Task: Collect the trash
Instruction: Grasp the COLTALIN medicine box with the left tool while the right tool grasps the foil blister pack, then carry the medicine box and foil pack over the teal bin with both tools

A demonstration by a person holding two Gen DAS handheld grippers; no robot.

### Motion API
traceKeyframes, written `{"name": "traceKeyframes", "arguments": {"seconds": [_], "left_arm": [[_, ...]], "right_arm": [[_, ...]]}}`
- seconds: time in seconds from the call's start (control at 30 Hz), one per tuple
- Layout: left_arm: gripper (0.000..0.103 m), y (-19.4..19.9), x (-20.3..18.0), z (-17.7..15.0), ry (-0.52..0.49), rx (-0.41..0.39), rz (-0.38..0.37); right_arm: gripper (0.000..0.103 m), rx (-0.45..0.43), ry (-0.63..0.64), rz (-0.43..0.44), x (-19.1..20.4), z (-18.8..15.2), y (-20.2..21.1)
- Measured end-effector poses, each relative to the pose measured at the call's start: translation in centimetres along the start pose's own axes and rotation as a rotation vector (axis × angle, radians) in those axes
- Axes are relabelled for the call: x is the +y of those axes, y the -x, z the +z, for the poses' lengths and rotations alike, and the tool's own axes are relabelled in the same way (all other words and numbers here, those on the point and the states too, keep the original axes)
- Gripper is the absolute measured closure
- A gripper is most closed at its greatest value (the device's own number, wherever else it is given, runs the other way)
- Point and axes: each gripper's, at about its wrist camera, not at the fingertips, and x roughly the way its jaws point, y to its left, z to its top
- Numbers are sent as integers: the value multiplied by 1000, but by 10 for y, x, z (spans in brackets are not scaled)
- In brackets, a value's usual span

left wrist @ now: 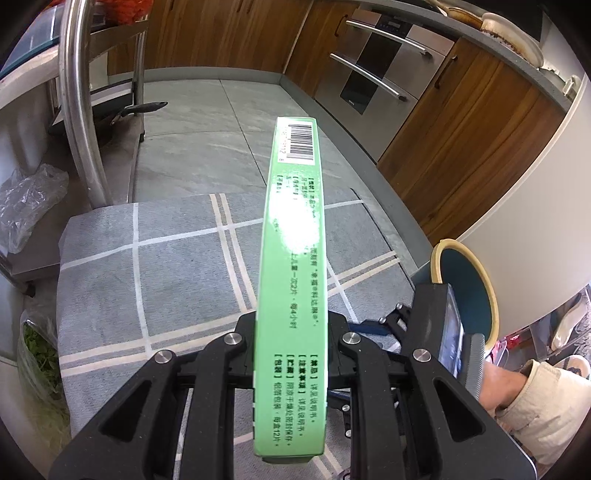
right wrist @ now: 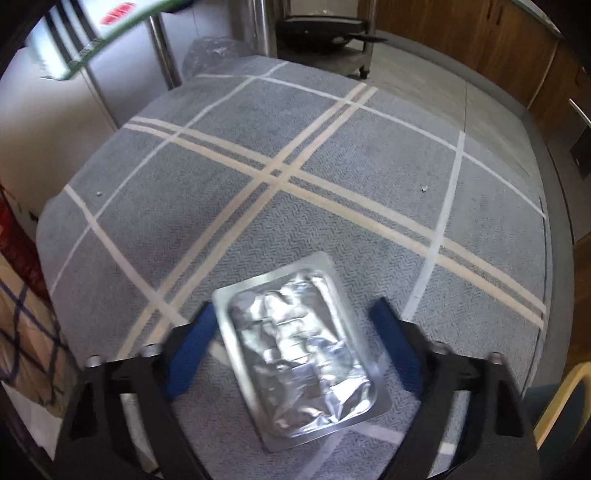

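My left gripper is shut on a long green carton with a barcode at its far end, held edge-up above the grey checked rug. The same carton shows blurred at the top left of the right wrist view. A crumpled silver foil blister pack lies flat on the rug. My right gripper hangs over it, open, its blue pads standing on either side of the pack. There is a gap at the right pad.
A round teal container with a cream rim stands by the rug's right edge. A steel table leg, a clear plastic bag and a pan on a low trolley lie left. Wooden cabinets and an oven line the far wall. A person's knee is at right.
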Motion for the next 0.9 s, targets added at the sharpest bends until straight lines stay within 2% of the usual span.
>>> {"name": "traceKeyframes", "arguments": {"seconds": [0.17, 0.37, 0.9], "left_arm": [[85, -6, -9, 2, -12, 7, -7], [85, -6, -22, 6, -35, -3, -17], [85, -10, -87, 14, -118, -16, -93]], "right_arm": [[32, -9, -34, 3, 5, -10, 7], [33, -71, -163, 12, -5, -25, 28], [32, -350, -512, -41, -62, -82, 167]]}}
